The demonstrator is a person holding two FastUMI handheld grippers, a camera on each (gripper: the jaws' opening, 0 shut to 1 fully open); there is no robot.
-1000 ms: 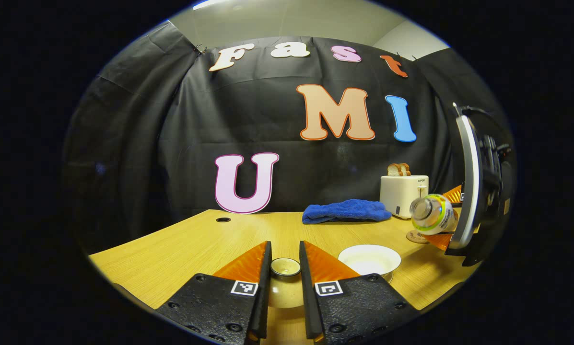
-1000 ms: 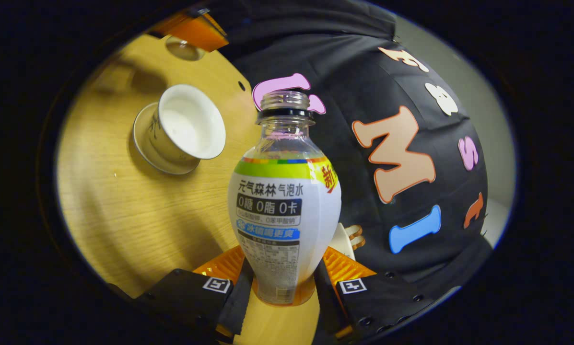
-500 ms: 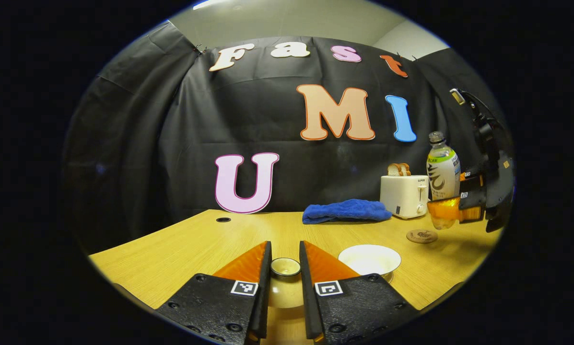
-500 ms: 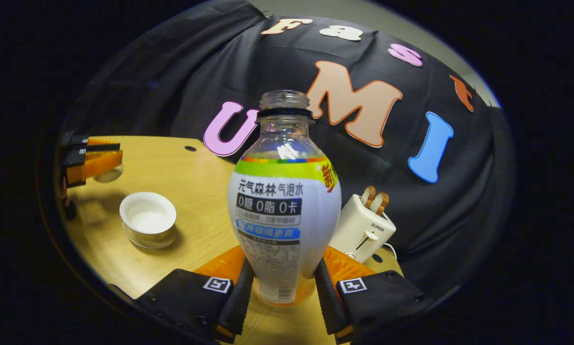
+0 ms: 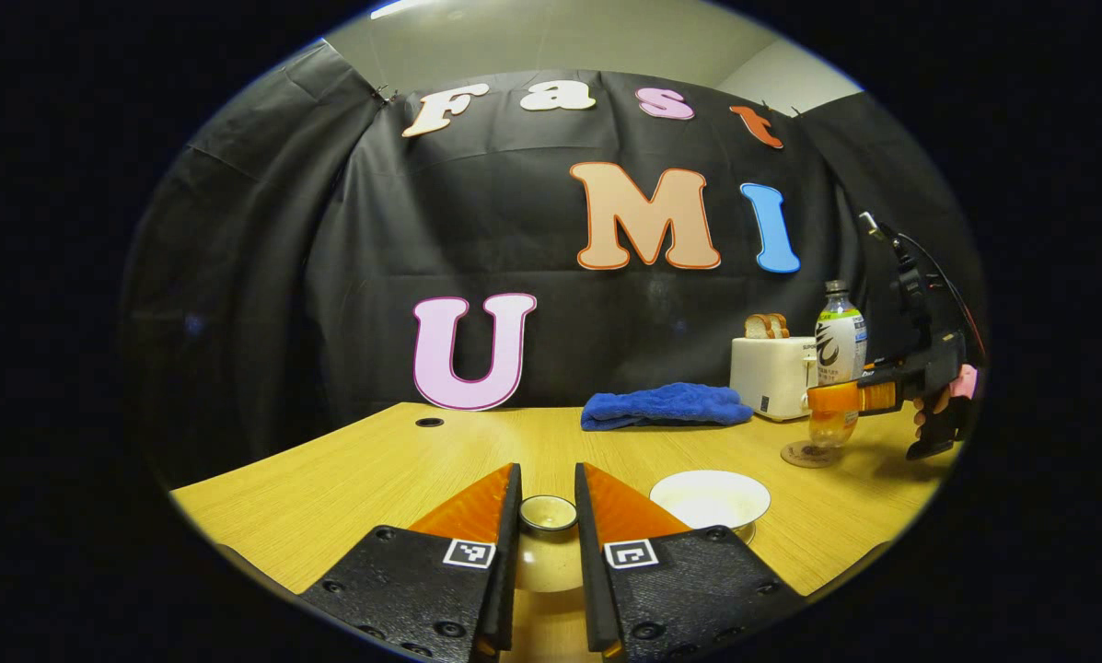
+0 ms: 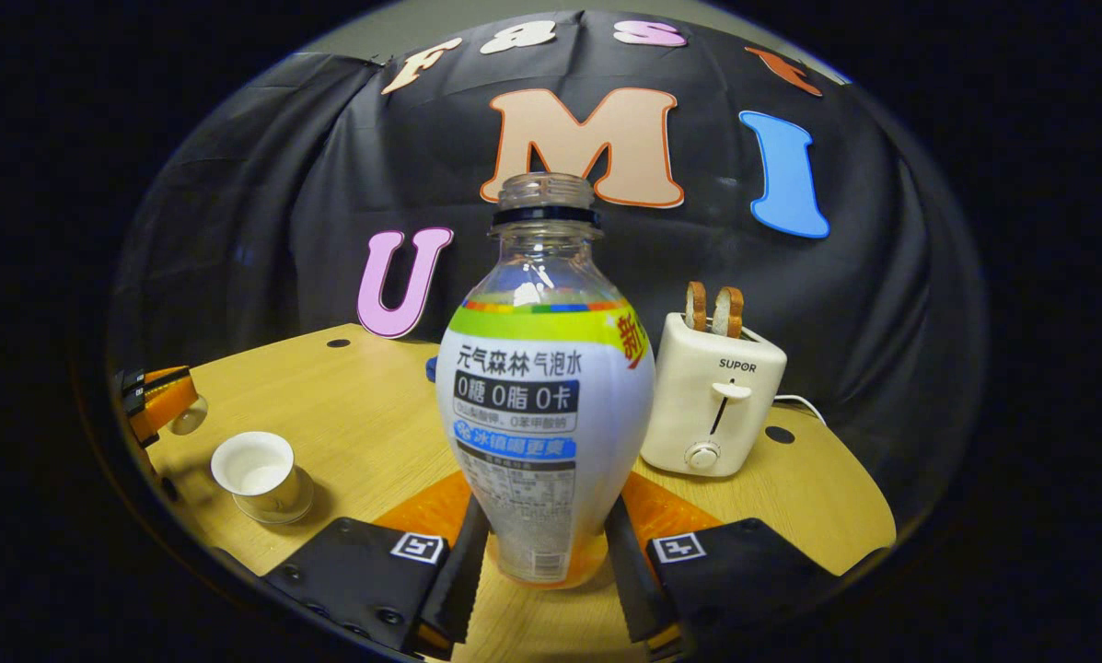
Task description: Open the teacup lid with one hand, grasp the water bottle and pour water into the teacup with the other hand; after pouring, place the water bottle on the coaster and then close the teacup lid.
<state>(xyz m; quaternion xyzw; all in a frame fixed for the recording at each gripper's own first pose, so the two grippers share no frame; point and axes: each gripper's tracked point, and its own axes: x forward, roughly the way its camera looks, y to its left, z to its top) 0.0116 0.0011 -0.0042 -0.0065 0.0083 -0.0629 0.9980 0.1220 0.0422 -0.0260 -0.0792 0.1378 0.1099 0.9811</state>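
With the right gripper (image 6: 543,552) we are clamping the water bottle (image 6: 545,405) low on its body, upright over the coaster (image 5: 810,454) near the table's (image 5: 348,470) right edge. The thin plastic likely flexes; grip lightly. The left gripper (image 5: 547,525) is pinching the teacup lid (image 5: 548,513) beside the open teacup (image 5: 709,498).

Water bottle (image 6: 545,396): clear plastic, uncapped, white label with a green band, held upright. In the left gripper view the bottle (image 5: 838,364) is seen with its base at the round brown coaster (image 5: 809,454) on the wooden table; contact with it cannot be told. Teacup (image 6: 255,471): white, open, stood upright on the table, well apart from the bottle. Teacup lid (image 5: 548,543): pale, with a dark-rimmed knob, held off the cup and beside it.
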